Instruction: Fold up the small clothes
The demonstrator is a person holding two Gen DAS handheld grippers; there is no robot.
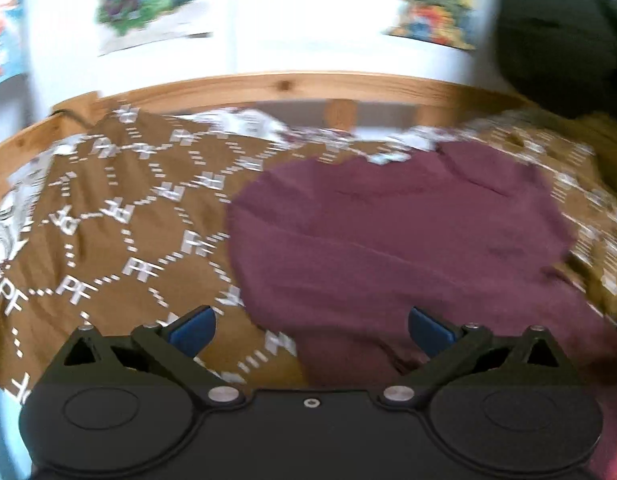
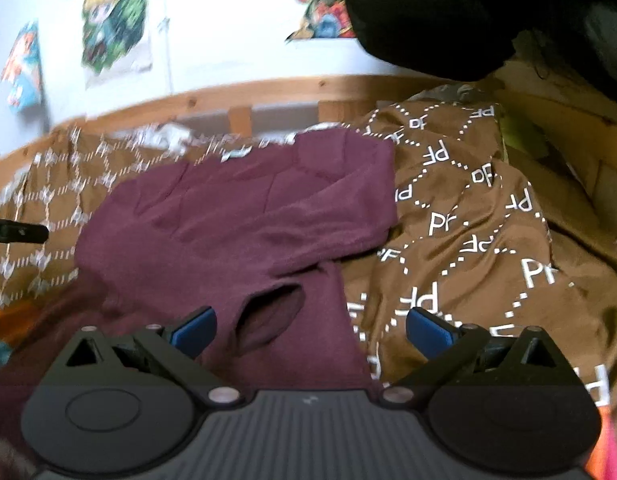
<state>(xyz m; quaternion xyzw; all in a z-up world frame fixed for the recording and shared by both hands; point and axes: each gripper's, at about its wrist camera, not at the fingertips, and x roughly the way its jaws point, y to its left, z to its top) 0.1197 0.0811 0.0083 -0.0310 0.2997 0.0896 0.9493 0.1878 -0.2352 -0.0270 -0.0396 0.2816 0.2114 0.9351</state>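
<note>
Maroon sweater (image 2: 244, 216): one item, lying spread across the brown patterned bedspread (image 2: 468, 216) that is covering the bed in front of you. In the right wrist view it is lying partly folded, one sleeve doubled across the body toward the right edge, a cuff or neck opening (image 2: 268, 316) gaping just ahead of your right gripper (image 2: 310, 330). Right gripper: you are holding it with both blue-padded fingers (image 2: 192, 332) spread wide, nothing between them, the left finger hovering over maroon cloth and the right finger over the bedspread. Left gripper (image 1: 310, 330): you are holding it likewise wide apart and empty, its left finger over the bedspread (image 1: 128, 208) and its right finger over the sweater (image 1: 388, 240); this view is blurring, so whether the pads are touching fabric cannot be told. Wooden bed rail (image 2: 268, 92): running along the far edge of the bedding. Wall posters (image 2: 112, 20): colourful, hanging on the white wall behind the rail. Dark rounded mass (image 2: 428, 12): filling the upper right of both views, too dark to identify.
</note>
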